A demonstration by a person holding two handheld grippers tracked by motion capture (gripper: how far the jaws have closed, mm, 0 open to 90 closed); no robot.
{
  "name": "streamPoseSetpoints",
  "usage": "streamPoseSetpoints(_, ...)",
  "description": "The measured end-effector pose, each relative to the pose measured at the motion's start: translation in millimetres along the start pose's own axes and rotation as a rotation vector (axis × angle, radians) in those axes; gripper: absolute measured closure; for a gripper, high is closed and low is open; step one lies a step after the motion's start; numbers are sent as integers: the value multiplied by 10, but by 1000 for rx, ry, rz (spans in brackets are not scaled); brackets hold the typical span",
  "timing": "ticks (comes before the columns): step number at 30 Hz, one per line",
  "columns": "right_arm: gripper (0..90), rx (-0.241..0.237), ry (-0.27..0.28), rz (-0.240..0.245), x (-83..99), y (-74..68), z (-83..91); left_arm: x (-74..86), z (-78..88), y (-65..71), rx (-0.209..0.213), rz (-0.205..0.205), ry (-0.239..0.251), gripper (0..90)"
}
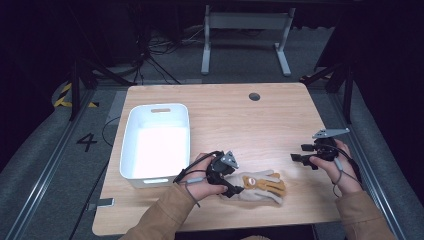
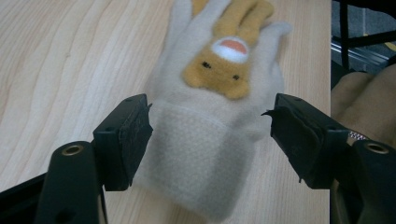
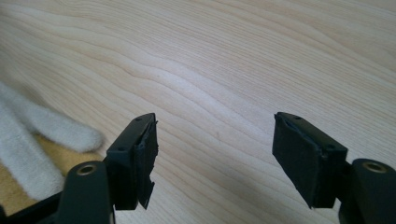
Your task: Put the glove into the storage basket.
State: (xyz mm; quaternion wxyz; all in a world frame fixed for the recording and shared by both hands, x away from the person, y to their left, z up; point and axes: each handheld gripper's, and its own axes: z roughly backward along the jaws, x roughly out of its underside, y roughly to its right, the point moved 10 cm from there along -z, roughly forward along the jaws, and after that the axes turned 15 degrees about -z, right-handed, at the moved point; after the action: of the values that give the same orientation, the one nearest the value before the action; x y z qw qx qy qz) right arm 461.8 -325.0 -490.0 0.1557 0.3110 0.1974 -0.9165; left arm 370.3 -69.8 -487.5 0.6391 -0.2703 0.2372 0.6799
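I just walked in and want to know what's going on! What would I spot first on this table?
Probably the fuzzy beige glove with an orange animal face, lying at the near edge of the wooden table. The left gripper has its open jaws on either side of the glove's cuff, not squeezing it. To the left sits a white bin, and the right gripper hangs open over bare wood to the right of the glove.

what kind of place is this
Probably a lab or recording room, not a home: a bare wooden table on grey carpet, black-draped surroundings, hazard tape and a painted floor number beside cables.
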Motion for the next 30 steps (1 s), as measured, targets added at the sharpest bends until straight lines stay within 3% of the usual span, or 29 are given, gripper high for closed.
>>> streamPoseSetpoints(4, 315, -11, 6, 4, -9, -27, 0, -11, -66, -2, -3, -52, 23, 275)
streamPoseSetpoints(8, 301, -15, 5, 5, -6, -31, -5, 13, -148, -1, -1, -66, -5, 258)
streamPoseSetpoints(16, 283, -24, 5, 6, 1, -51, -21, 12, -286, -4, -15, -93, -19, 201)
streamPoseSetpoints(19, 277, -23, 6, 7, 7, -57, -25, 17, -340, 34, -2, -109, -26, 159)
streamPoseSetpoints(21, 277, -26, 6, 10, 10, -62, -25, 16, -373, 34, -9, -127, -30, 159)
streamPoseSetpoints(30, 266, -40, 13, 2, 5, -93, -25, 37, -472, 38, -5, -139, -42, 150)
